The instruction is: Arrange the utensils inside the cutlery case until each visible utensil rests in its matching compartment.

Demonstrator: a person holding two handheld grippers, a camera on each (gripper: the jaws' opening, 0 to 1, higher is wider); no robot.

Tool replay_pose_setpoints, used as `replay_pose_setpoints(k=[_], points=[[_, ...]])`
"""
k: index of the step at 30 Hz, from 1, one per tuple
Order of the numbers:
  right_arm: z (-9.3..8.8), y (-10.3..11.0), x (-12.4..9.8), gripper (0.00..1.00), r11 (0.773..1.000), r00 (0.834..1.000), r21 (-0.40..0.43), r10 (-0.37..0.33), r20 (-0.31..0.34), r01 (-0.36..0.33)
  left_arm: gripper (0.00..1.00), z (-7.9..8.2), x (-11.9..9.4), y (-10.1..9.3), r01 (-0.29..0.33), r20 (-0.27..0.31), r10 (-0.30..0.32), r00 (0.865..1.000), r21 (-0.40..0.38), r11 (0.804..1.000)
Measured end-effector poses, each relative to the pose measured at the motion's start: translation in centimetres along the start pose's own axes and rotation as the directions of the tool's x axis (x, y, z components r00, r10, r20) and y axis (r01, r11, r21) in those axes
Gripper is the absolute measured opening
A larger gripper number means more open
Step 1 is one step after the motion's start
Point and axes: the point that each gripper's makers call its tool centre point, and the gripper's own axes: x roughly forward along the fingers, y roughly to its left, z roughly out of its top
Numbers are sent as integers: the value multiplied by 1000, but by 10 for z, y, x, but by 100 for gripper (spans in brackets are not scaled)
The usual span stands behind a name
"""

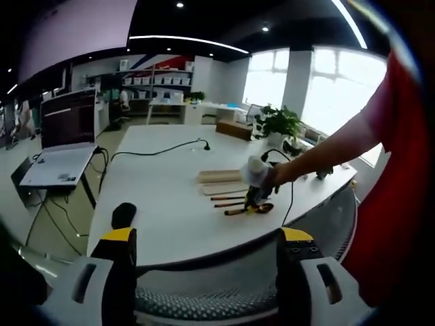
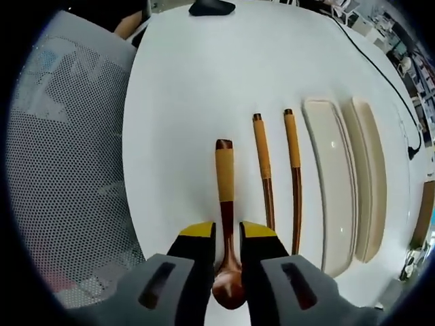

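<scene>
The right gripper (image 2: 227, 234) hangs over the near edge of the white counter (image 2: 197, 81), its fingers (image 2: 198, 238) closed in around the thin neck of a wooden spoon (image 2: 225, 183), just above the bowl; whether they actually press on it cannot be told. The spoon has a yellow-wrapped handle pointing away across the counter and its brown bowl lies between the fingers' bases. Just beside it lie 2 chopsticks (image 2: 264, 170), roughly parallel to the spoon, each with a yellow-wrapped upper part. Beyond the chopsticks, toward the counter's far side in this view, lie the 2 long pale halves of the cutlery case (image 2: 336, 176), side by side and touching, both without utensils in them. A mesh chair back (image 2: 61, 170) stands off the counter's edge.

In the left gripper view, the left gripper (image 1: 204, 248) is held well back from the counter, behind the chair, its fingers (image 1: 121, 244) spread wide with nothing between them. A person's arm (image 1: 326, 153) in a red sleeve reaches to the utensils near the counter's edge. A laptop (image 1: 64, 142) sits on a separate stand off the counter's far corner.
</scene>
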Motion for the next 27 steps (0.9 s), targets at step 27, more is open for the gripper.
replay_pose_setpoints(k=[27], points=[[0,-7,4,4,993,1000,120,-3,8,2,86,12,21,-15,53,-8,-53,999,27,998]])
